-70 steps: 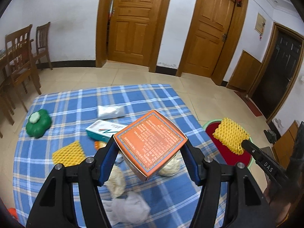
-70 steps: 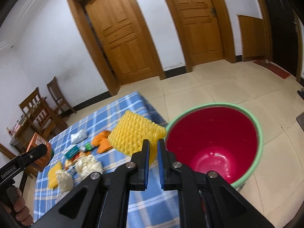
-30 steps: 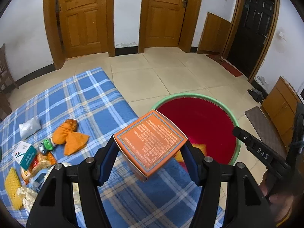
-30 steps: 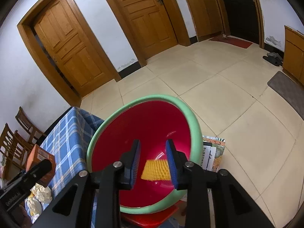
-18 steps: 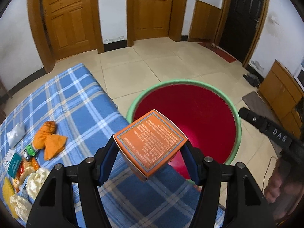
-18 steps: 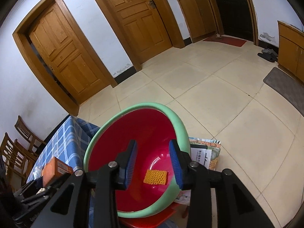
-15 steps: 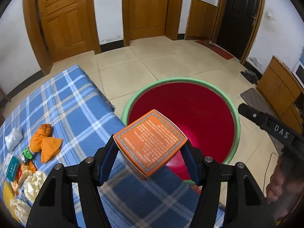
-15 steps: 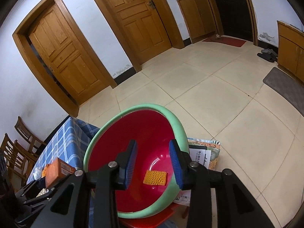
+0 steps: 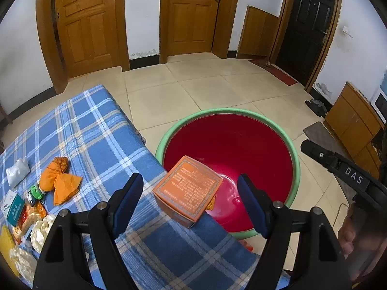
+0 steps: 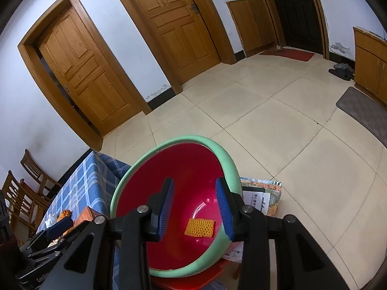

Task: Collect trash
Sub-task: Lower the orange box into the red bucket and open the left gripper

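Observation:
A red basin with a green rim [image 9: 293, 154] [image 10: 232, 166] stands on the floor beside the blue plaid table [image 9: 92, 140]. My left gripper [image 9: 191, 193] is open over the table's corner; an orange box [image 9: 188, 191] [image 10: 84, 213] sits loose between its fingers, touching neither, at the basin's near edge. My right gripper [image 10: 194, 207] is open and empty above the basin. A yellow foam net [image 10: 199, 227] lies on the basin's bottom. Trash remains on the table: an orange wrapper [image 9: 58, 181], a white packet [image 9: 17, 174], crumpled tissues [image 9: 41, 229].
A small green toy [image 9: 36, 192] and a teal carton [image 9: 12, 207] lie at the table's left. Magazines [image 10: 261, 198] lie under the basin's right side. Wooden chairs [image 10: 21, 193] stand beyond the table. Doors line the far wall.
My left gripper has opened and let go of the orange box, which now drops away toward the basin. My right gripper has opened wider.

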The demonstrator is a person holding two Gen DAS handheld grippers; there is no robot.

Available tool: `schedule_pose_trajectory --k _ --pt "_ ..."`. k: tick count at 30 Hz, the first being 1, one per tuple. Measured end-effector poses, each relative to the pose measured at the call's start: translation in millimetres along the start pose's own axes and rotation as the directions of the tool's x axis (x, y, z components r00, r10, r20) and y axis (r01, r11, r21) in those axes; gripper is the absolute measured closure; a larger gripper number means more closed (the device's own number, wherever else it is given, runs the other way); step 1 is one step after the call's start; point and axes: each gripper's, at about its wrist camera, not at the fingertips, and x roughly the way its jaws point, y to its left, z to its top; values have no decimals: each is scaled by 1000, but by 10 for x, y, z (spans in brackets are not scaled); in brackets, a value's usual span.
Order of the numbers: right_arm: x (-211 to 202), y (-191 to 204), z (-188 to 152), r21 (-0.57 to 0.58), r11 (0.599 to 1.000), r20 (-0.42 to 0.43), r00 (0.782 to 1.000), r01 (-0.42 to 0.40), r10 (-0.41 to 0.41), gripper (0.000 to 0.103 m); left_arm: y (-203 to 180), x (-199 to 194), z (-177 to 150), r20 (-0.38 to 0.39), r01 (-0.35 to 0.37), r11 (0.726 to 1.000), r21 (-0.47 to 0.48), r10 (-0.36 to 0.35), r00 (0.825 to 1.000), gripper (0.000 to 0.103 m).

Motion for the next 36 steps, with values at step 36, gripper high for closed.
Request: schedule_pose_trajectory --k 36 --pt "-103 76 -8 -17 999 -2 999 -32 32 60 240 -308 124 49 39 991 -126 -33 998 30"
